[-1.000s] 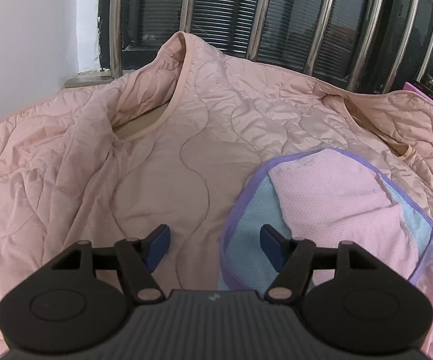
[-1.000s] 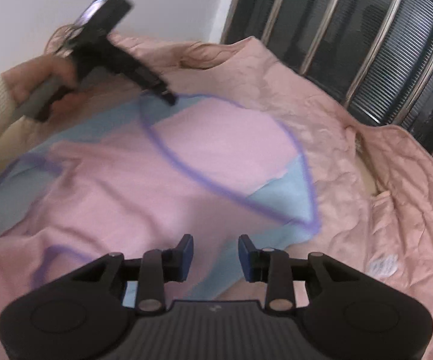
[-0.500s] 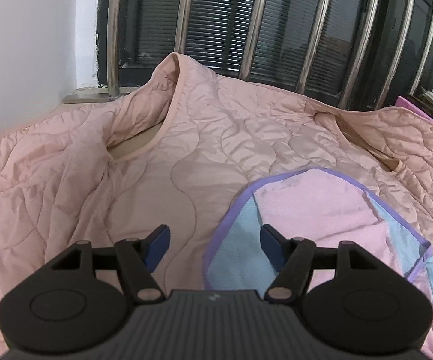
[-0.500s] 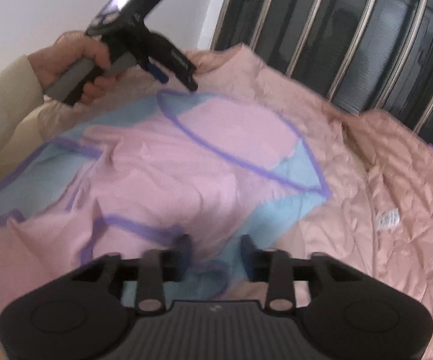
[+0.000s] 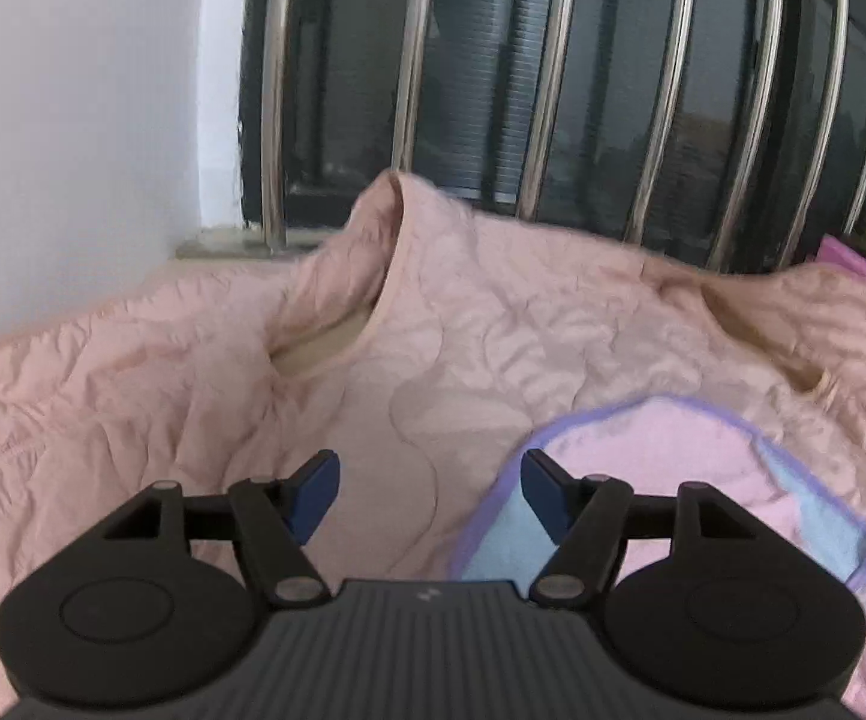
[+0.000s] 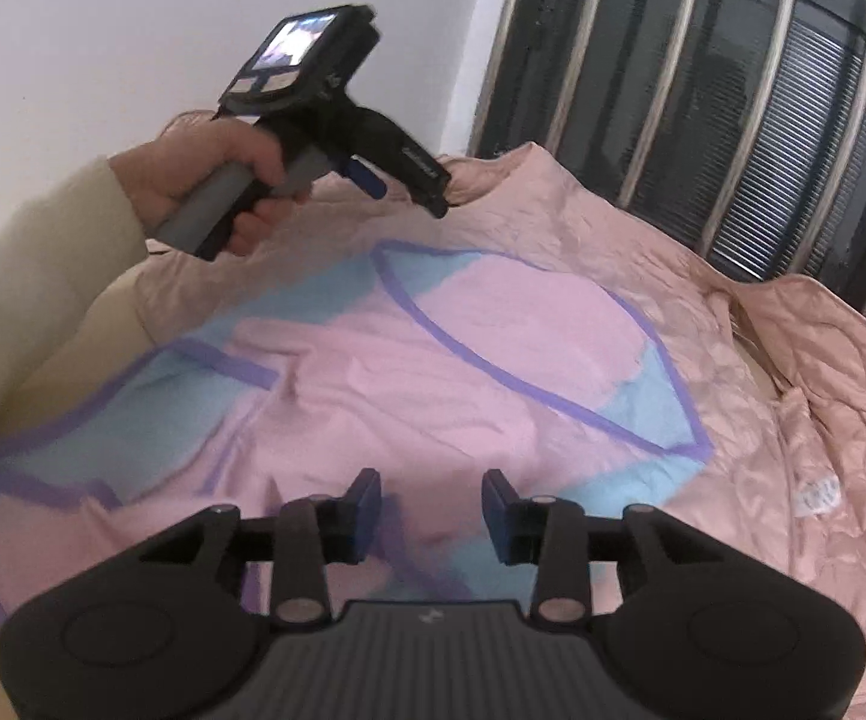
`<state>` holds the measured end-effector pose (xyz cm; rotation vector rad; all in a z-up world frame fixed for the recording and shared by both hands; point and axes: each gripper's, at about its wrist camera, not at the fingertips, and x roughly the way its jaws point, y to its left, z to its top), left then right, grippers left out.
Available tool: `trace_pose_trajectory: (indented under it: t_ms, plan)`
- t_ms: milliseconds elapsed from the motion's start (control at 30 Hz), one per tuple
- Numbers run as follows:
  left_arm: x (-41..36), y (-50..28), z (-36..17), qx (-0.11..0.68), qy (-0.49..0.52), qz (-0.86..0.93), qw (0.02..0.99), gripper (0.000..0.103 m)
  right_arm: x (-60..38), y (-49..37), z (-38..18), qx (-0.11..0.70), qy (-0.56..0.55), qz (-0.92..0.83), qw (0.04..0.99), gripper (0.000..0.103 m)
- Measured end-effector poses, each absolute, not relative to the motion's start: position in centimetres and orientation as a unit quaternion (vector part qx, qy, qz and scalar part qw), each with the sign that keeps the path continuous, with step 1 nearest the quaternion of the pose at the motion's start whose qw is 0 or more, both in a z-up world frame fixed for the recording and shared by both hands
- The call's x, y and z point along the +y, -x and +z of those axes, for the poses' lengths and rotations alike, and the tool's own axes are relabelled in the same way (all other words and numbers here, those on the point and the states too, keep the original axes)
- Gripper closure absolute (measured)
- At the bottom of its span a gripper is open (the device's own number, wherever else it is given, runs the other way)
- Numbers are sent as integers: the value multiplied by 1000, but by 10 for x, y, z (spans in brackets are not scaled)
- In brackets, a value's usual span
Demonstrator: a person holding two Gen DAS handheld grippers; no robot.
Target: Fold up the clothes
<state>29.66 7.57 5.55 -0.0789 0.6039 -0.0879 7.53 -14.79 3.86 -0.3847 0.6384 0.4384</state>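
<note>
A peach quilted blanket (image 5: 493, 360) covers the surface and reaches a white wall (image 5: 73, 120) and a barred window (image 5: 613, 90) behind it, and on the blanket lies the pink and blue garment (image 6: 463, 372), spread flat with purple edges. The left gripper (image 5: 430, 489) hangs spread apart and empty over the garment's edge nearest the wall. Only the right wrist view shows the whole garment and the left hand (image 6: 217, 180); there the right gripper (image 6: 432, 507) is also spread and holds nothing, above the garment's near edge.
</note>
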Motion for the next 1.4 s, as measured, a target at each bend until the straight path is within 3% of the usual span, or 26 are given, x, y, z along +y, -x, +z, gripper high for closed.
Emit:
trace_pose_trajectory:
  t_ms: [167,367,467,533,567,667,867,1033,1200,1400]
  plan:
    - [88,-285,80,268,52,-13,962,33,-123,-77,29,312,284,231,876,69]
    - [93,-270,109,245,85,-2,966,32,-137,-88,77,280,191,196,920,60]
    - [85,-254,135,232,88,1,969,31,-140,-69,99,270,204,156,928,53]
    - [75,-222,156,198,58,-2,978,17,-146,-46,112,252,245,136,926,34]
    - [70,-203,166,183,43,-7,982,9,-152,-35,118,245,262,128,925,31]
    - [69,-149,177,198,35,-26,979,8,-169,-9,139,227,265,101,932,28]
    - [70,-44,136,271,-15,20,962,0,-180,-3,154,223,183,53,956,25]
    - [71,23,69,372,36,16,928,1,-167,0,150,232,160,40,959,23]
    - [56,51,40,379,34,0,925,2,-144,-11,153,228,143,76,960,22]
    - [43,58,23,358,4,61,932,4,-113,-99,180,253,108,106,955,22]
